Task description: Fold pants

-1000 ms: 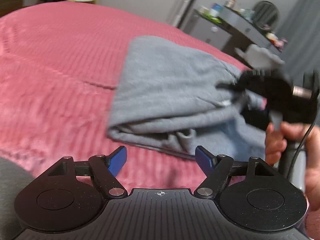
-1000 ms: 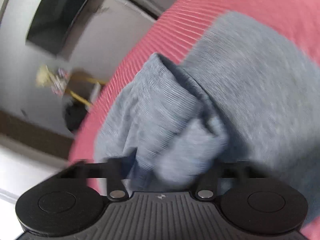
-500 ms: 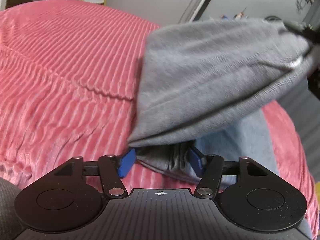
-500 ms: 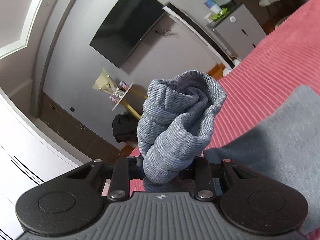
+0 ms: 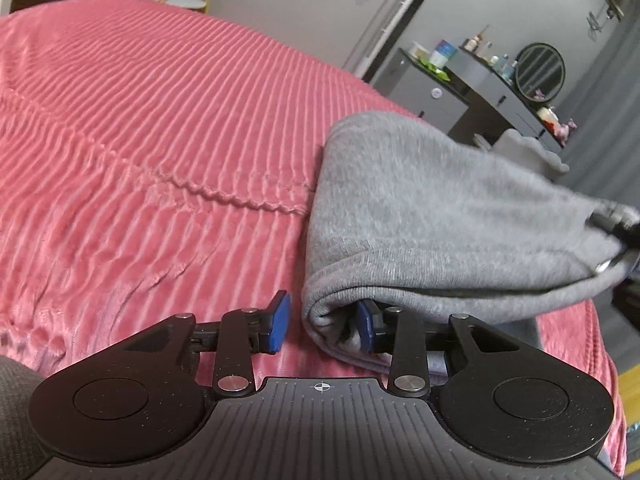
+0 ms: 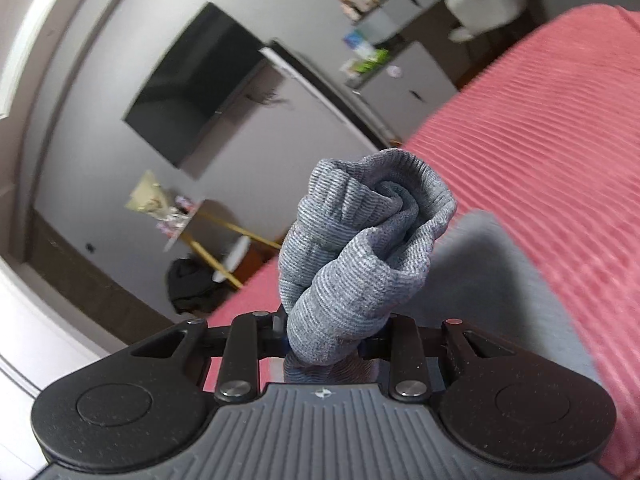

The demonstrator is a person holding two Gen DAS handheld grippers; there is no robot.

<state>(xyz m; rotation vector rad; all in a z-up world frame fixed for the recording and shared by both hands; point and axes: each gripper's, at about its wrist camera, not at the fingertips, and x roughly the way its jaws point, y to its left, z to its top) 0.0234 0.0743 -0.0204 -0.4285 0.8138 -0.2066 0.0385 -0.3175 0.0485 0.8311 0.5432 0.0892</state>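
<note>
The grey pants (image 5: pixel 432 216) lie folded over on the pink ribbed bedspread (image 5: pixel 140 152). My left gripper (image 5: pixel 322 326) is open with blue pads; the near folded corner of the pants sits between them, against the right pad (image 5: pixel 366 326). My right gripper (image 6: pixel 332 340) is shut on a bunched ribbed cuff of the pants (image 6: pixel 360 248) and holds it up off the bed. In the left wrist view the right gripper (image 5: pixel 618 232) shows at the far right edge, gripping the raised end of the pants.
A grey dresser with bottles and a round mirror (image 5: pixel 540 66) stands beyond the bed. A wall TV (image 6: pixel 192 96) and a small side table with yellow legs (image 6: pixel 228 256) are behind. The bed edge drops off at right (image 5: pixel 600 360).
The right gripper has lowered the lifted pants end back toward the bed, so the fabric sags lower. The left gripper has shifted left, with the fold's corner now between its pads.
</note>
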